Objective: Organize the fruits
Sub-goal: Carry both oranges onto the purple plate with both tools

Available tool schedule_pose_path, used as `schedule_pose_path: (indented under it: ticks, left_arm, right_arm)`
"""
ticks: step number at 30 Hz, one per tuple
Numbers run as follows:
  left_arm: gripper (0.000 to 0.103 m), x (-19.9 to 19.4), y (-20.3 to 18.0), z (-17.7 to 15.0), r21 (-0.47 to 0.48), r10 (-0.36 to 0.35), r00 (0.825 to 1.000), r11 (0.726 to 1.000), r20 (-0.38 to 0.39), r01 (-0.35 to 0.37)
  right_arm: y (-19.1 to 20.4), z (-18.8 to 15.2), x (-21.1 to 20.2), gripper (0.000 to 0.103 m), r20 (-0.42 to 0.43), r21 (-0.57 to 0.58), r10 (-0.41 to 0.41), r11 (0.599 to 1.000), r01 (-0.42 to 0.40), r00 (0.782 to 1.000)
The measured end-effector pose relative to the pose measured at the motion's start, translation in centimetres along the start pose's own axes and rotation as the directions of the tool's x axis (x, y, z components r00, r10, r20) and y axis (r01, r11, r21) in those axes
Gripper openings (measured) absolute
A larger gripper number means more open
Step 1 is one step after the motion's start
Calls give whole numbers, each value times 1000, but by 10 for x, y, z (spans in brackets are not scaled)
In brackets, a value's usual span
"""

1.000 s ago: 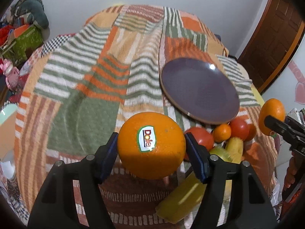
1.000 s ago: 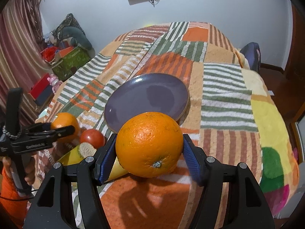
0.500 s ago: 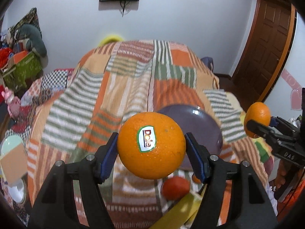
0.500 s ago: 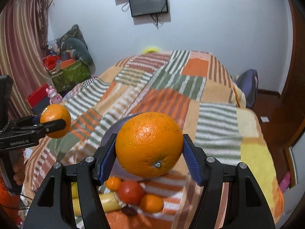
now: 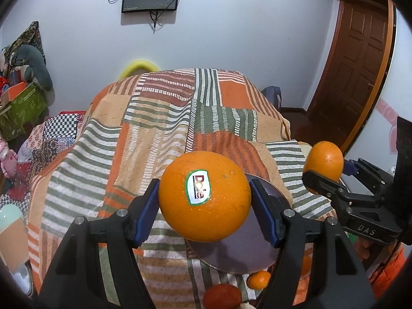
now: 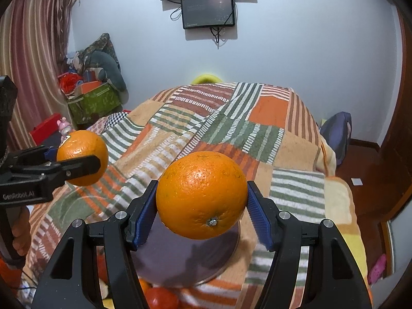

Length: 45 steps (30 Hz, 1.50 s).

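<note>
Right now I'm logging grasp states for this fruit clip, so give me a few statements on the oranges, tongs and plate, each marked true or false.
1. The left tongs grip a round orange with a Dole sticker. True.
2. The right tongs are open with nothing between them. False: they clamp a plain round orange with its stem scar showing.
3. The flat dark purple plate holds fruit. False: no fruit lies on the part in view.
4. A red tomato lies on the striped patchwork blanket near the plate. True.
</note>
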<state>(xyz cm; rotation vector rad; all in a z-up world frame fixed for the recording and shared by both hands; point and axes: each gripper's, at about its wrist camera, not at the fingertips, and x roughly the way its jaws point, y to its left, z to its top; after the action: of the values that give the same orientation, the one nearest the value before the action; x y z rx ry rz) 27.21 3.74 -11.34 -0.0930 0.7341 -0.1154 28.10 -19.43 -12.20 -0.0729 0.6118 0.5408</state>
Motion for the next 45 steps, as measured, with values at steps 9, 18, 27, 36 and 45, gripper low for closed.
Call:
schedule_pose_path:
  ticks: [9, 18, 27, 36, 45]
  left_arm:
    - [68, 53, 7, 7, -11, -4, 996, 1000, -84, 3]
    - [68, 107, 10, -4, 8, -23, 979, 1000, -204, 25]
    - [68, 141, 9, -13, 20, -42, 960, 999, -277, 49]
    - [68, 148, 7, -15, 41, -39, 956, 998, -291, 53]
    - [70, 135, 5, -11, 59, -18, 961, 998, -275, 36]
  right_arm:
    - [-7, -2, 43, 62, -72, -21, -14, 1000, 12, 997]
    - [-16, -14, 82, 62, -174, -14, 5, 1000, -7, 985]
    - [-21, -26, 105, 62, -244, 0, 29, 1000, -30, 969]
    - [-19, -26, 108, 63, -251, -31, 27, 999, -36, 968]
    - [-16, -25, 104, 74, -280, -55, 7, 998, -23, 960]
